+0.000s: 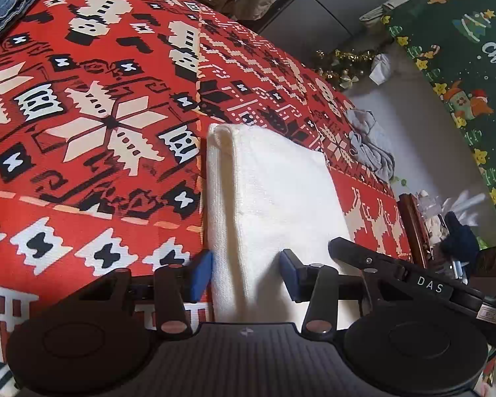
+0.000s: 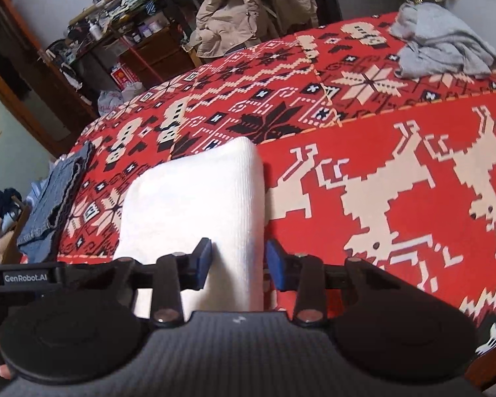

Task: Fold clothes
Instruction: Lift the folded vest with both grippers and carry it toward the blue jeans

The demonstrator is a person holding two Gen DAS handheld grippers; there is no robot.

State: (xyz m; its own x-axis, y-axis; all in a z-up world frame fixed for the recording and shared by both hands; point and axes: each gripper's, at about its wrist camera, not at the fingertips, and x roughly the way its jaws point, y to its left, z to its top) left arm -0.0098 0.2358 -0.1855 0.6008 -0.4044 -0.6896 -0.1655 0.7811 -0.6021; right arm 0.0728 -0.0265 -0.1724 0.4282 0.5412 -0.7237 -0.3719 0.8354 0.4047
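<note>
Grippers straddled the near corners of the folded white cloth on the red blanket: left gripper and right gripper stood narrow, pads seemingly not pinching; both should bite equally deep before lifting

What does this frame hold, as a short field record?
surface: red patterned cloth
item in work: white folded garment, lying flat
left hand-held gripper: straddles the garment's near left edge
right hand-held gripper: straddles its near right edge
grip: cannot tell whether the pads press
other clothes: denim folded at one side, grey garment crumpled
background: beige coat
</note>
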